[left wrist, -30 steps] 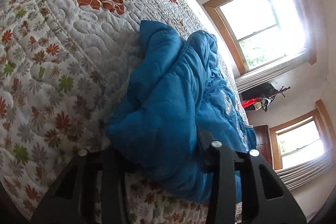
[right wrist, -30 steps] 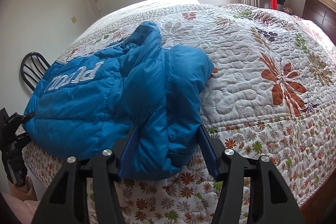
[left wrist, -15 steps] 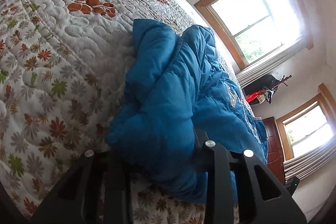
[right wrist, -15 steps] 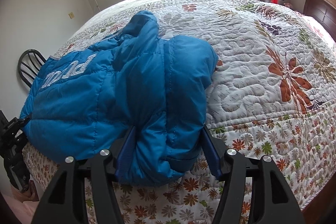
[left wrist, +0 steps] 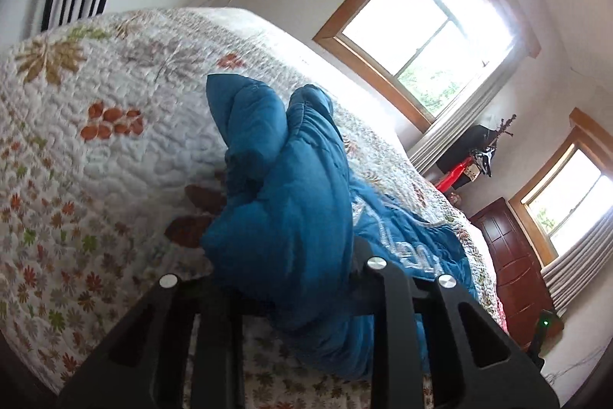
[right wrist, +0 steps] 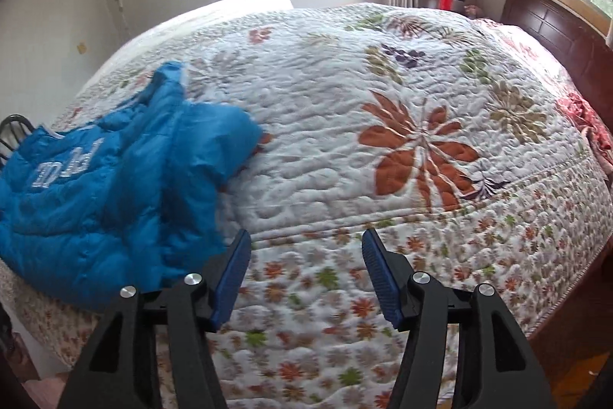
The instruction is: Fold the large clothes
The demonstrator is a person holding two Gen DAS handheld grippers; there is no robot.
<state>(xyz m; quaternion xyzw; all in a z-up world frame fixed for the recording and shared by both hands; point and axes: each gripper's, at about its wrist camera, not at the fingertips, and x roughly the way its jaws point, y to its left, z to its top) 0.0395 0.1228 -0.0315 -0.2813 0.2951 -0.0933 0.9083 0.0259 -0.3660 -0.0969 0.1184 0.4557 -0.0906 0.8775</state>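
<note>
The left gripper (left wrist: 283,278) is closing, its jaws buried in a puffy bunch of the blue quilted down jacket (left wrist: 291,202), which they pinch near the bed's edge. The right gripper (right wrist: 306,275) holds nothing; its ribbed blue pads (right wrist: 233,275) stand apart over the floral quilted bedspread (right wrist: 402,102), beside the jacket. The jacket lies crumpled by the bed's near corner, silver lettering showing, sleeves heaped. Folding looks barely begun: it still needs spreading flat and every fold.
</note>
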